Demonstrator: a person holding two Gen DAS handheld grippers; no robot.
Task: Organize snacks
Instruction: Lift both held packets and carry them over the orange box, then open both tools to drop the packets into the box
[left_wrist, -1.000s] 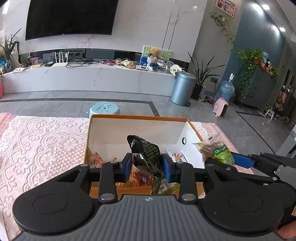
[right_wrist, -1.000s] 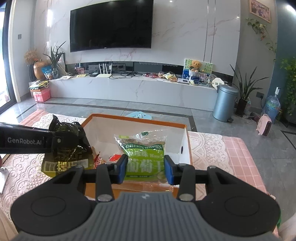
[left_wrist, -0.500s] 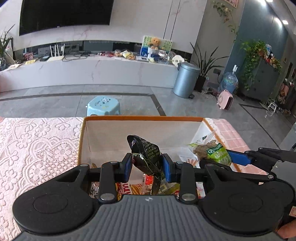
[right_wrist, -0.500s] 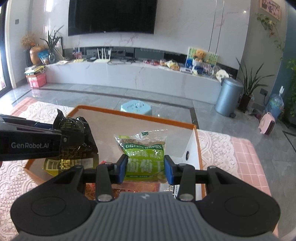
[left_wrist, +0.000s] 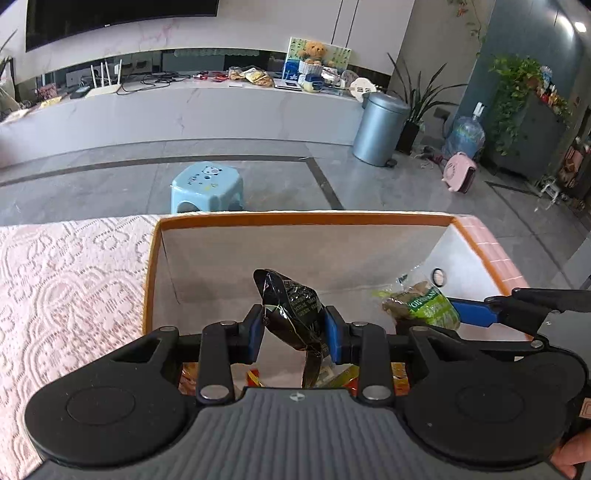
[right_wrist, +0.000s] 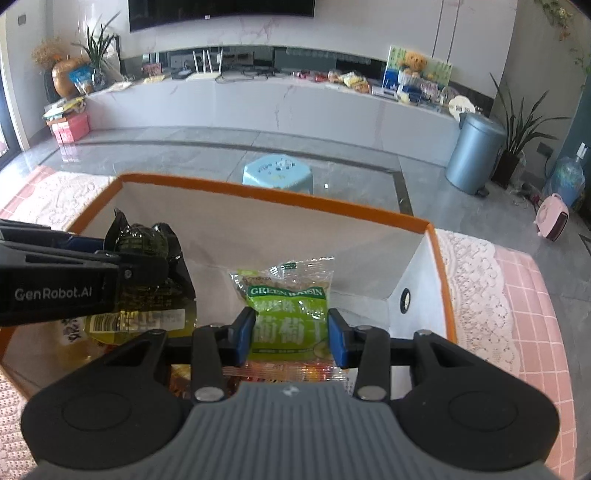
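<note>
In the left wrist view, a dark packet is pinched between the pads of the left gripper, above the open box that stands on the lace-covered counter. Only the packet's middle is clamped, and its lower tail hangs loose below the pads; if it is let go from this height, it is likely to land on edge or to lean against the box wall rather than lie flat. The glossy film could also be lost early if the hold slackens. At the right, the green raisin bag is seen held close by, so a knock between the two grippers is a risk if both are lowered together.

In the right wrist view, the raisin bag is pinched by the right gripper at its lower half, over the box's right part, above red and orange wrappers already lying on the floor of the box. The bag's top stands free and could fold over. Little bare floor is seen beneath it, so it may be dropped onto the wrappers and slide. The left gripper is seen close at the left with the dark packet.
</note>
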